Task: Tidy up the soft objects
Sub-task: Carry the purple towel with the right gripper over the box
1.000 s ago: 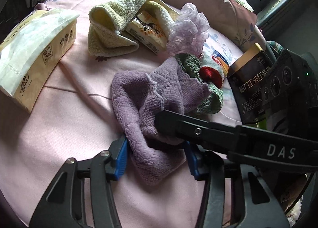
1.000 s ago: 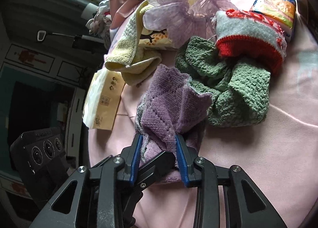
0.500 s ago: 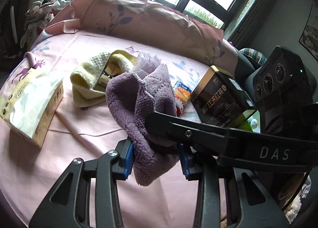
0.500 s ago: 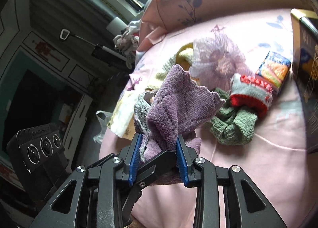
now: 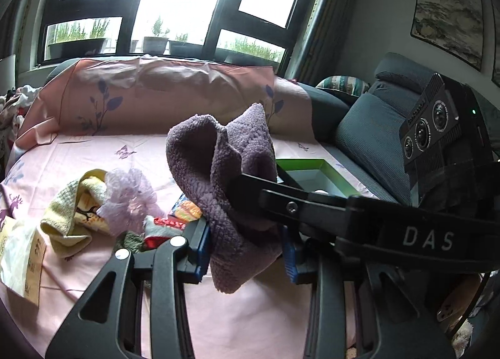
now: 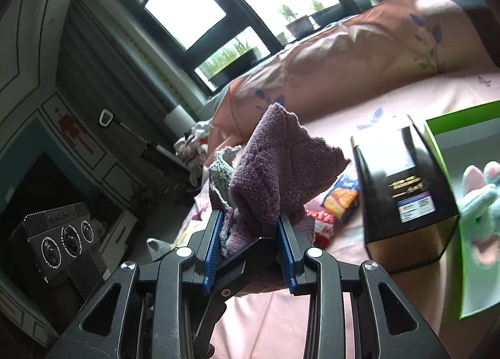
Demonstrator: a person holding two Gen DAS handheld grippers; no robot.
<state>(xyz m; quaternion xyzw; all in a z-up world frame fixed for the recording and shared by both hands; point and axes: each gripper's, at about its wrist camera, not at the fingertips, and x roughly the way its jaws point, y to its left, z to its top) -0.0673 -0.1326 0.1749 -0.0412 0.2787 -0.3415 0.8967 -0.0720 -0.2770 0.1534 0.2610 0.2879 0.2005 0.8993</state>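
A purple towel hangs bunched in the air above the pink bed. My left gripper is shut on its lower part. My right gripper is shut on the same purple towel, its black finger crossing the left wrist view. A green open box at the right holds a plush toy; the box also shows in the left wrist view. A yellow towel, a lilac mesh puff and a red-and-grey knit item lie on the bed.
A black and gold carton stands beside the green box. A snack packet lies left of it. A tissue pack sits at the bed's left edge. A pink pillow lines the back, a grey cushion the right.
Both grippers have lifted the purple towel off the bed and up, away from the green knit pile. The views now look across the bed toward the windows.
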